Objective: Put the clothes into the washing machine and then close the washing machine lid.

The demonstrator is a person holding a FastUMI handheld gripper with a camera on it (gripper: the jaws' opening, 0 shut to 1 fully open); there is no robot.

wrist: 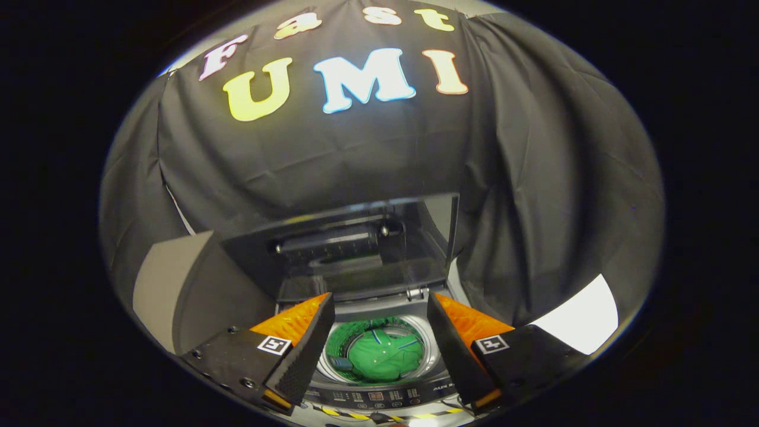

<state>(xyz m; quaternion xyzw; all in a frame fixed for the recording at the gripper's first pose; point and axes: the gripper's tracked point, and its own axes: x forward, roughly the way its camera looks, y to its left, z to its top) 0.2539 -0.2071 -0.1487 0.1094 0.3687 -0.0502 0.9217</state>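
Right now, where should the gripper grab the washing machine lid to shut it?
Probably the lid by its free top edge, coming from the front. It stands raised behind the drum, hinged low at the back, so that edge swings down easiest. The gripper is open with nothing between its fingers, and the green clothes already lie inside.

The fingers point(308, 350) are covering both sides of the washing machine point(379, 391), and part of its drum. The green clothes point(385, 356) between them are bunching up, so their kind is unclear. The panel buttons point(373, 396) are looking too tiny.
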